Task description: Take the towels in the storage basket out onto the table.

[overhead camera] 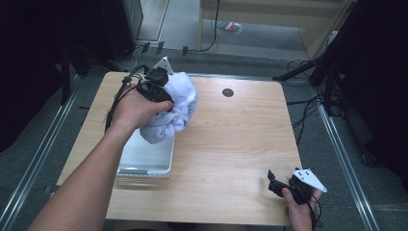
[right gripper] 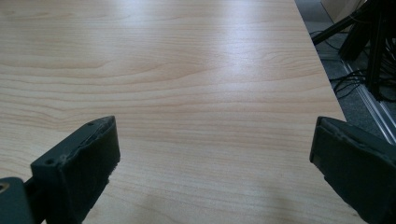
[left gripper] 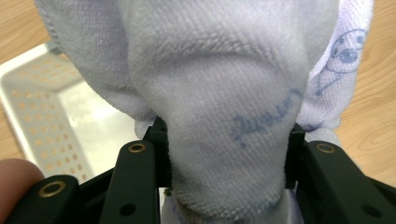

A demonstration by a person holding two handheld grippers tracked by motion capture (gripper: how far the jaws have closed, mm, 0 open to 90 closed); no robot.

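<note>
A pale lilac towel point(overhead camera: 174, 109) with faint blue print hangs bunched from my left gripper point(overhead camera: 161, 96), held above the far end of a white perforated basket point(overhead camera: 144, 161) on the table's left side. In the left gripper view the towel point(left gripper: 219, 93) is pinched between the two black jaws, and my left gripper point(left gripper: 224, 158) is shut on it, with the basket point(left gripper: 42, 107) below at the left. My right gripper point(overhead camera: 274, 185) rests near the table's front right corner. The right gripper view shows my right gripper point(right gripper: 212, 154) with jaws wide apart over bare wood.
The wooden table point(overhead camera: 231, 144) has a small round black hole point(overhead camera: 227, 92) near its far edge. Cables and black stand legs point(overhead camera: 312, 72) lie on the floor beyond the right edge; the table edge point(right gripper: 322, 70) is close to my right gripper.
</note>
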